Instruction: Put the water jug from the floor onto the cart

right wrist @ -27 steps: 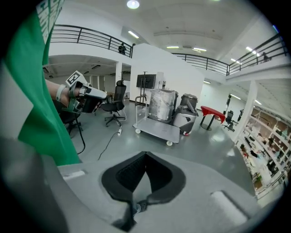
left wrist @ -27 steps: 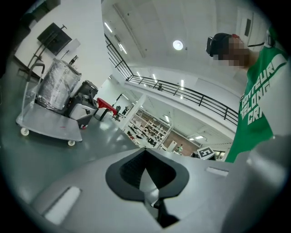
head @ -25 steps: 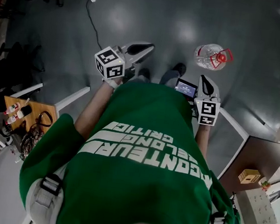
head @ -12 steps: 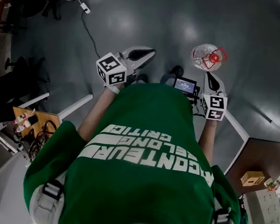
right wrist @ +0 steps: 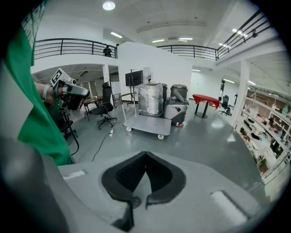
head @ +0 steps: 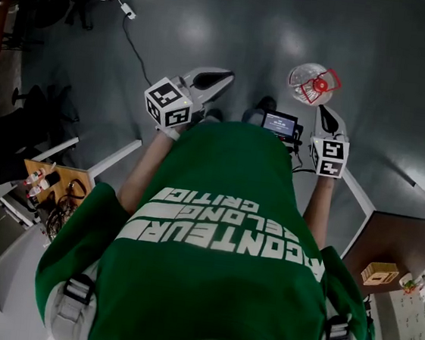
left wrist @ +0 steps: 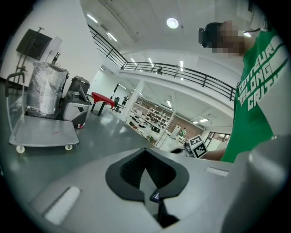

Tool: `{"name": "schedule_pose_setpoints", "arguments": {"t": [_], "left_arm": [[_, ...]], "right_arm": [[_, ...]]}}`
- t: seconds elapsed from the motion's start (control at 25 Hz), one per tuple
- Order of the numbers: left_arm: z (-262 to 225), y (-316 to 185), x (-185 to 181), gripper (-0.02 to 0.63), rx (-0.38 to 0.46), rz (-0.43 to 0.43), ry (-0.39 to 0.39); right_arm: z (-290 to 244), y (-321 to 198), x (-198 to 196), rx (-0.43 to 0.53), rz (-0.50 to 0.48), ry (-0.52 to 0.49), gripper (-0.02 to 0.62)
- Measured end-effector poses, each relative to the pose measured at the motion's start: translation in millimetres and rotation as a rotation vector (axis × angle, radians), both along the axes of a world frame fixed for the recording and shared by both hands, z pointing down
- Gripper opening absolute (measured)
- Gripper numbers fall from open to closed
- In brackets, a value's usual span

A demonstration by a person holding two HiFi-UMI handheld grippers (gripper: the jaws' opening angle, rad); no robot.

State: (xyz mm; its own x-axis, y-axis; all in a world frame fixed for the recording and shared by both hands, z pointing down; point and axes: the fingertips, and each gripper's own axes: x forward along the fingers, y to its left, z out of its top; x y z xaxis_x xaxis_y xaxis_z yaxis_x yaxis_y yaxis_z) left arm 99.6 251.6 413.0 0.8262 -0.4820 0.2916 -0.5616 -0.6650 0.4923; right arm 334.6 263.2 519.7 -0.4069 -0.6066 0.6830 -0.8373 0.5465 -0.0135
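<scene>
The water jug (head: 311, 84) stands on the grey floor (head: 237, 23) at the far right of the head view. We see it from above as a clear body with a red cap and a red handle, and nothing touches it. The right gripper (head: 324, 114) hangs just on the near side of it, pointing toward it and downward, with a gap between the two. In the right gripper view we find its jaws pressed together with nothing between them. The left gripper (head: 220, 76) is held out to the left of the jug, well apart from it, and the left gripper view shows its jaws likewise together and empty. A small lit screen (head: 280, 124) sits between the two grippers, close to the right one. The cart (right wrist: 149, 124), a low flat grey platform on small wheels, stands far off across the floor in the right gripper view. Its near part is bare, and a tall bundle (right wrist: 150, 98) wrapped in clear film rises at its far end. A grey machine (right wrist: 175, 111) with red trim stands just right of the bundle. A black cable (head: 139, 43) trails over the floor at the far left.
</scene>
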Motion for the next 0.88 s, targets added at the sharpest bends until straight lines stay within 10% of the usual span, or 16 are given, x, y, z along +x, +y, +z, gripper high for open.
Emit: {"name": "schedule_pose_setpoints", "arguments": {"t": [0.88], "left_arm": [[43,26,84,0.014,-0.074,0.084,-0.078]], "right_arm": [[83,-5,44,-0.158,-0.227,0.065,-0.006]]}}
